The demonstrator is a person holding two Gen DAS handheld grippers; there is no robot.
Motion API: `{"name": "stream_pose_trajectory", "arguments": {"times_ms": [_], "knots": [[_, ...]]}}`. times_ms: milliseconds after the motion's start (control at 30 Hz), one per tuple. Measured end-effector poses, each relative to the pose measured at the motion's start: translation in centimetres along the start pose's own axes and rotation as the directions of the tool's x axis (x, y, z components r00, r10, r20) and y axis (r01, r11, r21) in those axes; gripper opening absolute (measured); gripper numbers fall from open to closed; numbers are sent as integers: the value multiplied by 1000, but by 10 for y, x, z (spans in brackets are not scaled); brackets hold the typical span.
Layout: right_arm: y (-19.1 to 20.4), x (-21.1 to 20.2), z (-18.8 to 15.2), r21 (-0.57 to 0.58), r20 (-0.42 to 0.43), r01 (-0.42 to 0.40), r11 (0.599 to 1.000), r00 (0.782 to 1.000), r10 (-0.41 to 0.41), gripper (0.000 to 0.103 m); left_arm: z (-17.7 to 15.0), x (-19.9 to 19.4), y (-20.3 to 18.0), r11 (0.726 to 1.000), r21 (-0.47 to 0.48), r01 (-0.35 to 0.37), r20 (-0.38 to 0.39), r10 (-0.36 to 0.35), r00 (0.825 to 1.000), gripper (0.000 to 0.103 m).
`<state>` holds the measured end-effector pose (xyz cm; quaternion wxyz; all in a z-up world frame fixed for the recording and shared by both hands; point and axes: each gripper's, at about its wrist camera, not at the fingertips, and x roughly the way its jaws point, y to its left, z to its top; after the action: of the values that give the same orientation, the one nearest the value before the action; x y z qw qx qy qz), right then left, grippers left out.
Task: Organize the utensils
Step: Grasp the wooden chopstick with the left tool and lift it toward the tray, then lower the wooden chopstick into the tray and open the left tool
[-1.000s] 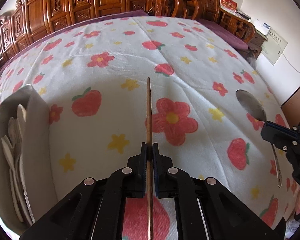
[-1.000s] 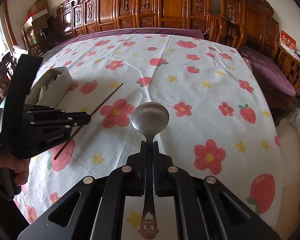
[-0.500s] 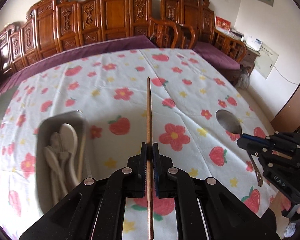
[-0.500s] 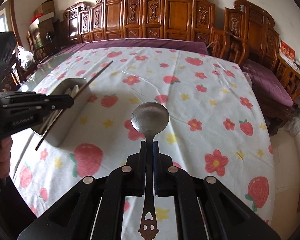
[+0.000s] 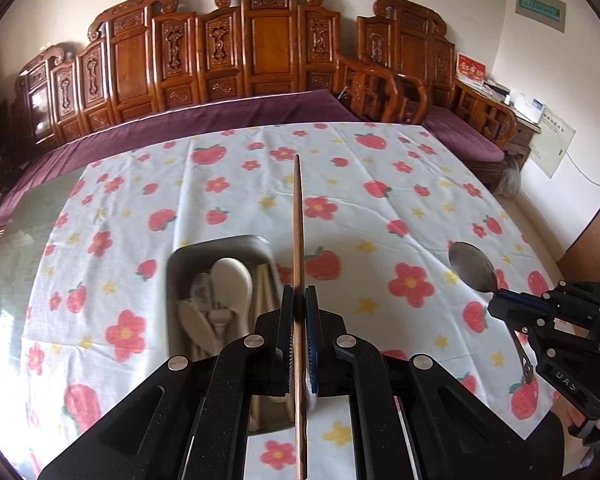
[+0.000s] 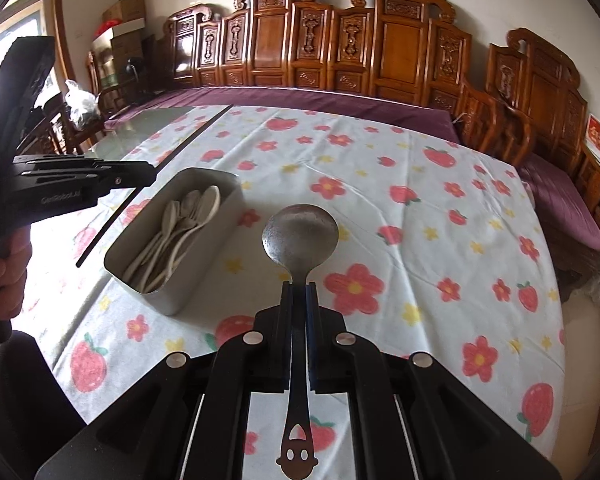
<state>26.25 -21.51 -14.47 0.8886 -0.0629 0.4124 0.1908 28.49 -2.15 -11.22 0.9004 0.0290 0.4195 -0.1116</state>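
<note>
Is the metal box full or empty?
Partly full. The metal box already holds several pale spoons lying together, with room left. The chopstick and metal spoon are outside, clamped in the grippers.

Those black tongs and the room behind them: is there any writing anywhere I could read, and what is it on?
"UAS": on the right tongs, seen from the left camera.
"GenRobot.AI", as best it reads: on the left tongs, seen from the right camera.
Green wall sign: too small to read.
Red card: blurred.
Wall chart: too small to read.
</note>
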Motion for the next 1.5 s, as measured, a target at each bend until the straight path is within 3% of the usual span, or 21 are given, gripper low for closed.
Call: {"name": "stream_pose_trajectory", "arguments": {"times_ms": [200, 567, 833, 1100, 1200, 1500], "knots": [[12, 14, 7, -3, -3, -35, 999, 999, 35, 7, -1, 13, 24, 1000, -17, -15, -16, 15, 1000, 5], [26, 38, 21, -27, -14, -66, 997, 998, 66, 7, -28, 81, 58, 999, -35, -34, -145, 29, 989, 5], [31, 51, 24, -34, -29, -71, 997, 997, 70, 7, -42, 105, 66, 998, -53, -24, -182, 14, 983, 5], [44, 52, 33, -46, -24, -75, 996, 997, 74, 7, -43, 98, 70, 998, -64, -11, -170, 0, 985, 6], [52, 54, 39, -53, -19, -83, 995, 996, 82, 7, -42, 86, 75, 998, -70, -5, -147, -6, 989, 19], [86, 68, 60, -60, -6, -132, 989, 991, 132, 7, -42, 47, 97, 997, -66, -46, -79, 41, 996, 27]]}}
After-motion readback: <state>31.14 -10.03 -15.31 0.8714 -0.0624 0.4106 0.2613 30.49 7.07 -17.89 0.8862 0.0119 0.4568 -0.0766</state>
